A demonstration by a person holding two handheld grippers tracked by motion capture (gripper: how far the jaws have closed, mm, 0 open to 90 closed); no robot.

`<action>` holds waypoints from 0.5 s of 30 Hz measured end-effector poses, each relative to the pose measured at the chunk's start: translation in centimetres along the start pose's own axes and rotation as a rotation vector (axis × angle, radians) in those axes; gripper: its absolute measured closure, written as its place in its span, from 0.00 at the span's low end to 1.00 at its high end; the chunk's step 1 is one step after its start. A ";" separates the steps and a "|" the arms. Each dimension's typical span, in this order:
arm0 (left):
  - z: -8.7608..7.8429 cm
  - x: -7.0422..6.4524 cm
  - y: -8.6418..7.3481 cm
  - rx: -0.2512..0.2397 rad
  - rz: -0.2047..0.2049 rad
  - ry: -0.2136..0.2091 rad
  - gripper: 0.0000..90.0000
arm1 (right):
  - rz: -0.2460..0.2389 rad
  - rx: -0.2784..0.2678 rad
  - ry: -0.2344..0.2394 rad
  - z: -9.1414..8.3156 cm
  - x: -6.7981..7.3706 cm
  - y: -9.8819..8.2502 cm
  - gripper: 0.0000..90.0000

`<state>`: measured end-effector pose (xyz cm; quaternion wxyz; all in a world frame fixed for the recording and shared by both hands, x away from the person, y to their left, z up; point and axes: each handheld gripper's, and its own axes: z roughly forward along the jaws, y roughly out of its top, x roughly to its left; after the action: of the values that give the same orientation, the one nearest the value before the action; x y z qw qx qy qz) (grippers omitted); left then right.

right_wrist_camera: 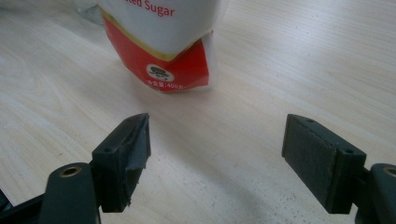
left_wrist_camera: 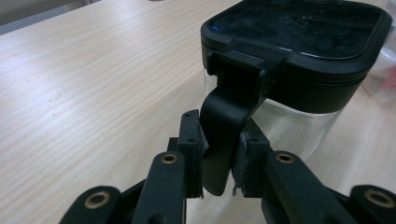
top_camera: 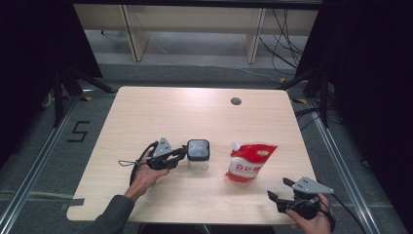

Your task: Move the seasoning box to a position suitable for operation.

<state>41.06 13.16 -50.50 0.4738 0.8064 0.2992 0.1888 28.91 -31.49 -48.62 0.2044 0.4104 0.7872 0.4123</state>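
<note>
- Clamping: left gripper pinches black latch tab of clear square jar with black lid; contents unclear.
- Right gripper jaws apart, near red-white sugar pouch.

Clear jar with black clip lid stands upright mid-table.

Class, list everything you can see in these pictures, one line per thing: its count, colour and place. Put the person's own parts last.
Jar: one, clear with black lid, table middle.
Lid latch: one, black, hanging down jar's side, between left gripper's pads.
Sugar pouch: one, red and white, lying right of jar.
Table: one, light wood, round hole near far edge.
Left gripper: one, black, shut on lid latch.
Right gripper: one, black, open, near front right corner.
Left hand: one, on left gripper.
</note>
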 end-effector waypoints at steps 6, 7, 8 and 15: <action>-1.5 -1.7 -0.9 0.011 -0.002 -0.022 0.82 | -0.008 0.000 0.003 0.1 0.1 0.0 0.28; -1.5 -1.7 -0.9 0.011 -0.002 -0.022 0.82 | -0.008 0.000 0.003 0.1 0.1 0.0 0.28; -1.9 -2.2 -1.0 0.013 0.009 -0.020 0.82 | 0.009 0.005 0.024 0.0 0.2 0.1 0.29; -2.8 -3.3 -1.5 0.024 0.023 -0.034 0.82 | -0.012 0.005 0.032 -0.2 0.6 0.2 0.34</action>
<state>36.44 13.35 -50.52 0.4671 0.8185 0.2838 0.1770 28.54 -30.99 -48.33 0.1931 0.3995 0.7940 0.4157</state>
